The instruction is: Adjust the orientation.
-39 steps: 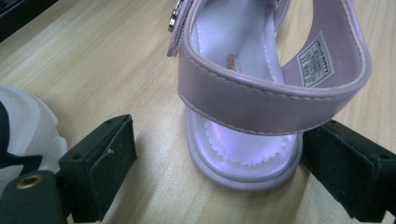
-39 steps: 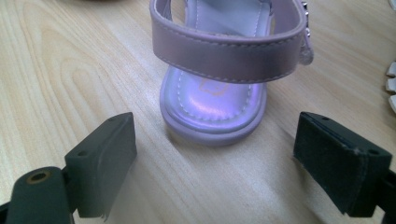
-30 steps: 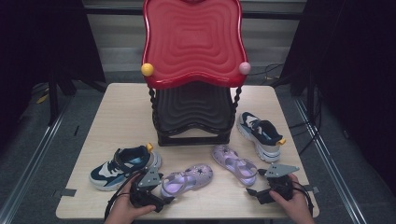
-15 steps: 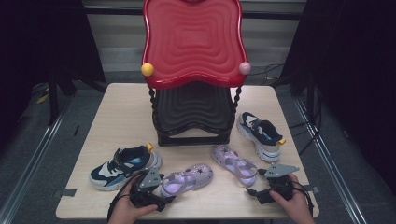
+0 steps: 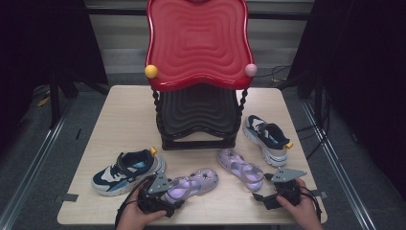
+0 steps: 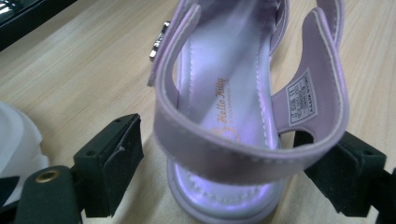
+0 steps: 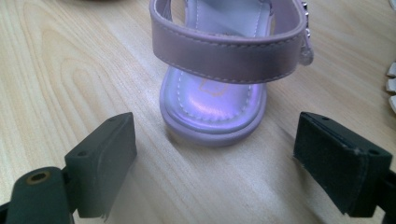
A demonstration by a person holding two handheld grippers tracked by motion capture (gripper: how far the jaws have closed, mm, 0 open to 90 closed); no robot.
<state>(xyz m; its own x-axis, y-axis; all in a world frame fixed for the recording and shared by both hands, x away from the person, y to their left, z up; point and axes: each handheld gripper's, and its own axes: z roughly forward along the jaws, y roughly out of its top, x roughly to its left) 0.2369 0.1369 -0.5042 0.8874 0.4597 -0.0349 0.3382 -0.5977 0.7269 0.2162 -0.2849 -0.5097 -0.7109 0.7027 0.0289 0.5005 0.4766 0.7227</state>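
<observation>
While open, gripper (image 6: pixel 233 172) astride sandal (image 6: pixel 243 93)

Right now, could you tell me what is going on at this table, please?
A person works on a pair of shiny purple strappy sandals. The left hand-held gripper has its open jaws on either side of the heel of the left purple sandal, not yet closed on it. The right hand-held gripper is open too, just short of the heel of the right purple sandal. Both sandals lie on the pale wooden table, near two navy-and-white sneakers and a red-topped rack.
</observation>
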